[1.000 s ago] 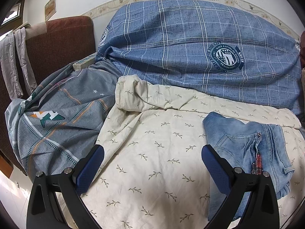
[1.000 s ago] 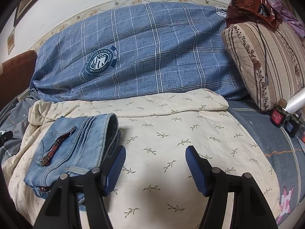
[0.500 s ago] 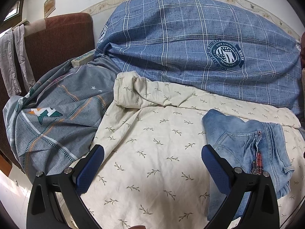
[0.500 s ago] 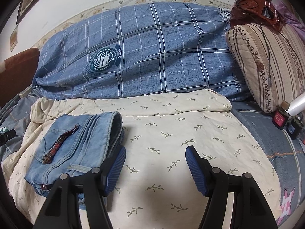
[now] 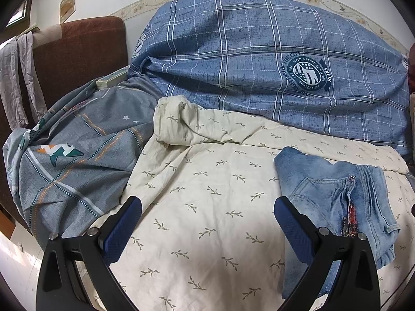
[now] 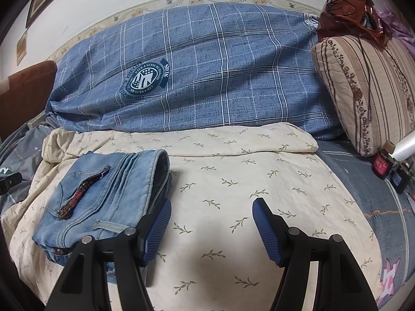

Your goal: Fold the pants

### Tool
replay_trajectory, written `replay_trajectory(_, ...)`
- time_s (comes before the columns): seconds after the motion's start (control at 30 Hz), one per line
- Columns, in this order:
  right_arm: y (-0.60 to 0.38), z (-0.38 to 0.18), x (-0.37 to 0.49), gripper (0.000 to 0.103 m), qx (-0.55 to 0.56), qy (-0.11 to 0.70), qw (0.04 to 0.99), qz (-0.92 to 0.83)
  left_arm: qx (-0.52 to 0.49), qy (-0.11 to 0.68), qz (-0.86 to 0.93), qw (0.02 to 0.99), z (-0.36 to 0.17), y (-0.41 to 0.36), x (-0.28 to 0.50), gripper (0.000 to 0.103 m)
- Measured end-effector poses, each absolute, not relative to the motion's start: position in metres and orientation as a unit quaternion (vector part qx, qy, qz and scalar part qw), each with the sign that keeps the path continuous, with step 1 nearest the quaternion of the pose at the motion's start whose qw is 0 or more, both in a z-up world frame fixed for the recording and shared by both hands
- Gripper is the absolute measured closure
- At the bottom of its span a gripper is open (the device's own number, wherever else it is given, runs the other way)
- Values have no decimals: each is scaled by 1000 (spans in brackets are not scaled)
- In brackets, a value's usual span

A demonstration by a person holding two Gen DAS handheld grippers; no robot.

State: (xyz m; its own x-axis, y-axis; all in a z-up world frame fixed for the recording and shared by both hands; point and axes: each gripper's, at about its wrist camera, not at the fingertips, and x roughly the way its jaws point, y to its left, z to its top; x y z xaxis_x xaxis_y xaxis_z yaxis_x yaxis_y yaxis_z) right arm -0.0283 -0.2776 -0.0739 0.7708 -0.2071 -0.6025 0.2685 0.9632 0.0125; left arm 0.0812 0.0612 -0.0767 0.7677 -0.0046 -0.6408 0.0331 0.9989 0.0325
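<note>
Little has moved since a second ago: both views sit slightly lower on the bed, jeans unchanged. Left hand-held gripper [image 5: 207, 229] is spread wide, fingers [image 5: 122, 229] empty, touching nothing; cream leaf-print quilt [image 5: 207, 207] shows between them. Right hand-held gripper [image 6: 211, 229] is also released wide and empty, over the quilt [image 6: 246, 181]; its left finger [image 6: 157, 229] overlaps the edge of the folded jeans [image 6: 109, 197] in the picture, contact unclear.

Folded jeans [image 5: 334, 199] lie on the quilt, a compact light-blue stack with a red plaid pocket trim [image 6: 83, 191] on top, just in front of the blue plaid duvet roll [image 5: 259, 64] and well apart from its round crest logo [image 5: 306, 75].

Left view only: grey patterned sheet [image 5: 72, 160] left of the quilt, brown headboard [image 5: 77, 51] beyond it, grey cloth [image 5: 18, 77] hung over it.

Right view only: striped floral pillow [image 6: 368, 90] right of the duvet roll [image 6: 207, 72], a brown bag with cords [image 6: 347, 7] on top of the pillow, a small red-labelled bottle [image 6: 381, 162] at its base.
</note>
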Motion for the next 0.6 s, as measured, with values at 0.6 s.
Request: replay_trajectory(0.6, -274, -74, -27, 34, 43, 314, 941, -119, 23, 333, -16, 943, -74, 59, 79, 1)
